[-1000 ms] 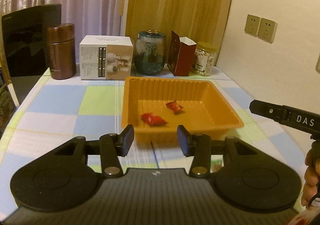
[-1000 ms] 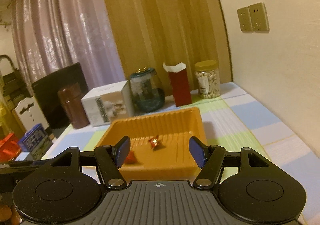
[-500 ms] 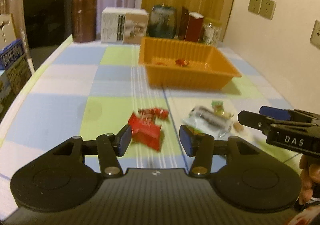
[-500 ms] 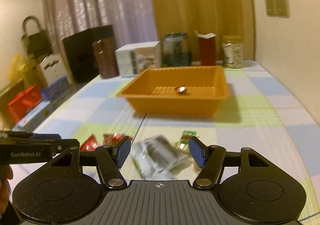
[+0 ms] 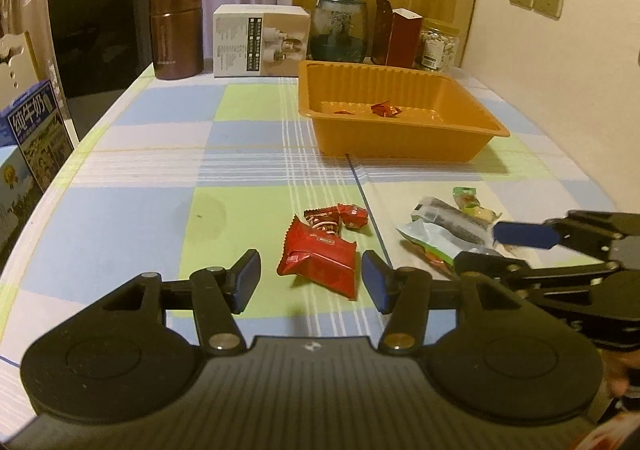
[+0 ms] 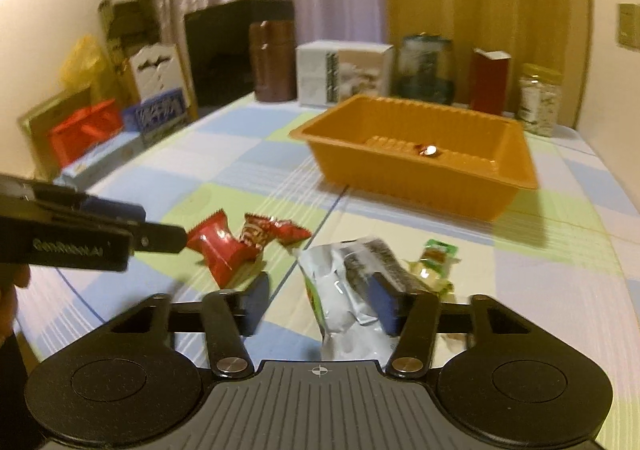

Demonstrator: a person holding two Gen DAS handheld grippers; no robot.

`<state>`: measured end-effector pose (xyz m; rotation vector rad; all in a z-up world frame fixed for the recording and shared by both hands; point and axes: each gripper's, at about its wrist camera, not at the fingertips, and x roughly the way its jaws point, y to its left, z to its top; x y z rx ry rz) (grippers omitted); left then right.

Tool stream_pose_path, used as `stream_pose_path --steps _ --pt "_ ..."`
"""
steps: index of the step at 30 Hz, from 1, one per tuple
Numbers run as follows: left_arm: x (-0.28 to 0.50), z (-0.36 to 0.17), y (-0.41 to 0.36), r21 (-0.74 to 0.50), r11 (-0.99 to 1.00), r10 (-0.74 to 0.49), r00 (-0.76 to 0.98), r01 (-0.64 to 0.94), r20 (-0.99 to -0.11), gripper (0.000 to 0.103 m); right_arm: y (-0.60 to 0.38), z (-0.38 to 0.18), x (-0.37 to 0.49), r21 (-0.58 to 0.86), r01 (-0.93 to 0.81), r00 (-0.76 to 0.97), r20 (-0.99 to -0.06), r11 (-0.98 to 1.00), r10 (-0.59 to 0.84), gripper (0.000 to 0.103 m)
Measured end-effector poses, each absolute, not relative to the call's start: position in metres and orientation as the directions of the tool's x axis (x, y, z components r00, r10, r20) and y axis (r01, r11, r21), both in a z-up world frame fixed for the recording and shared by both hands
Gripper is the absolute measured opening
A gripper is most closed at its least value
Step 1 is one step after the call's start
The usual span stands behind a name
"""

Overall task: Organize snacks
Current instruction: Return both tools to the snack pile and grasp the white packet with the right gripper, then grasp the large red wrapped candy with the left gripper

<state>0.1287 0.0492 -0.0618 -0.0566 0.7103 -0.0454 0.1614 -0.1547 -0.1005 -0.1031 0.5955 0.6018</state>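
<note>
My left gripper (image 5: 311,282) hangs low over the checked cloth, its jaws opening. A red snack packet (image 5: 320,258) lies between its fingers, and the pads stay clear of it. Two small red wrappers (image 5: 336,216) lie just beyond. My right gripper (image 6: 320,298) straddles a silver and green packet (image 6: 344,290) with its jaws closing. The right pad is at the packet's edge and the left pad is still apart from it. In the left wrist view the right gripper (image 5: 496,248) sits at that silver packet (image 5: 444,226). The orange tray (image 5: 400,146) holds two red candies (image 5: 386,110).
A small green sachet (image 6: 436,258) lies right of the silver packet. Along the back stand a brown canister (image 5: 176,32), a white box (image 5: 260,42), a glass jar (image 5: 340,30), a red carton (image 5: 402,38) and a nut jar (image 5: 438,46). Boxes (image 6: 156,114) crowd the table's left side.
Both grippers have drawn back from the tray and sunk to the loose snacks at the near end. The right jaws have narrowed around the silver packet; the left jaws have widened a little.
</note>
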Motion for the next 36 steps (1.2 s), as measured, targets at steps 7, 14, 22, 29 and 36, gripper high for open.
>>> stream_pose_path --steps 7,14,22,29,36 --pt "0.135 -0.068 0.054 -0.063 0.998 -0.055 0.749 0.017 -0.66 0.052 -0.14 -0.116 0.179 0.018 -0.561 0.654 -0.603 0.828 0.456 0.05" --pt "0.136 -0.072 0.055 -0.068 0.997 -0.061 0.743 0.021 -0.666 0.052 -0.141 -0.12 0.182 0.072 -0.551 0.606 -0.65 0.831 0.458 0.034" --pt "0.141 -0.078 0.056 -0.052 0.998 -0.056 0.736 0.028 -0.674 0.053 -0.136 -0.123 0.188 0.068 -0.539 0.619 -0.644 0.84 0.449 0.035" --pt "0.149 -0.082 0.056 -0.05 0.997 -0.071 0.736 0.051 -0.674 0.059 -0.137 -0.126 0.195 0.117 -0.52 0.599 -0.656 0.846 0.459 0.033" --pt "0.164 -0.088 0.048 -0.017 0.995 -0.082 0.739 0.095 -0.669 0.063 -0.143 -0.12 0.183 0.108 -0.504 0.629 -0.634 0.857 0.45 0.032"
